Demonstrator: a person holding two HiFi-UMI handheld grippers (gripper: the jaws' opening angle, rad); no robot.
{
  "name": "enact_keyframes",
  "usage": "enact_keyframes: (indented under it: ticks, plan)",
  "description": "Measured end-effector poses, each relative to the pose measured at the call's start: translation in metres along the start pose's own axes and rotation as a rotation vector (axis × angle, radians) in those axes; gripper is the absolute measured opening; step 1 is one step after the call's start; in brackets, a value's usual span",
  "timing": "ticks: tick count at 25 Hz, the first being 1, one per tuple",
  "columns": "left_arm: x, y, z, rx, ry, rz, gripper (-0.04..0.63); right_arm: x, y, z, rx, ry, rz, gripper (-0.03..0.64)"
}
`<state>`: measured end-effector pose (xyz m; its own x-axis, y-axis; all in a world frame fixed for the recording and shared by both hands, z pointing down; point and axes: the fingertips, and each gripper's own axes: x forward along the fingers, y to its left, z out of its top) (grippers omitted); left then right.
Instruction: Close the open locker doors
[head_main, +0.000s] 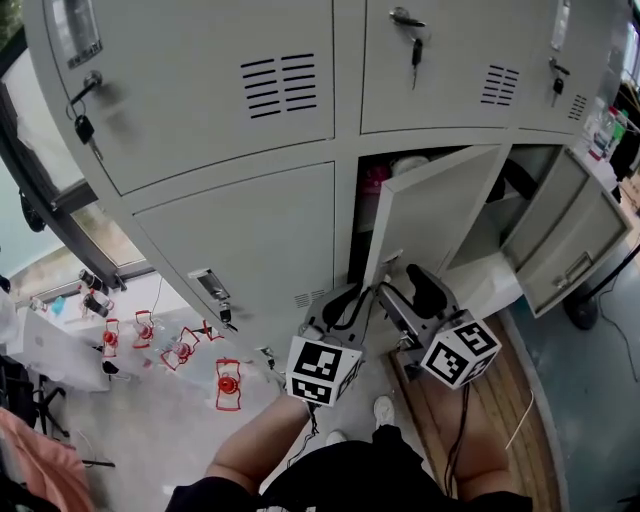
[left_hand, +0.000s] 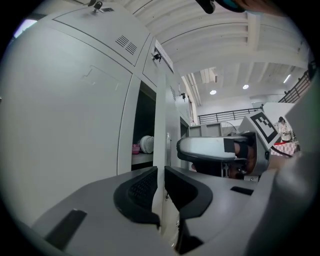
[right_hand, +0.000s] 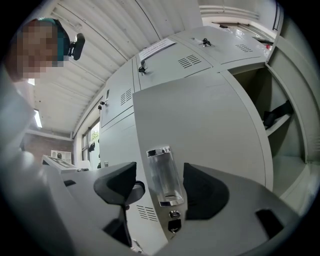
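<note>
- Head view: soft, even daylight, brightest toward the window (head_main: 95, 230) at 9 o'clock; the grey locker fronts (head_main: 200, 90) show no harsh glare.
- The open compartment (head_main: 378, 190) at 1 o'clock sits in deep shadow, its contents perhaps too dark to tell.
- Left gripper view: fisheye circle with black corners; ceiling lamps (left_hand: 213, 92) at 1 o'clock burn white; the left tongs (left_hand: 160, 187) blur near the lens, while the locker door (left_hand: 160, 145) edge between them is crisper.
- Right gripper view: the same bowed lines and dark rim; the clear handle (right_hand: 165, 175) glints at centre.
</note>
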<state>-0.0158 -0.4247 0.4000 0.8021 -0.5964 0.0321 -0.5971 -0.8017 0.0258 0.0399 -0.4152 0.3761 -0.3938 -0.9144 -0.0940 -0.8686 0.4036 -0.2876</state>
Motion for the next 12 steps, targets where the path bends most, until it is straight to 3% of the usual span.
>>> enact_keyframes:
  ticks: [12]
  plan:
    - [-0.016,0.025,-0.001,-0.021,0.000,0.103,0.037,0.032,-0.003,-0.002,0.012,0.019,0.077,0.290]
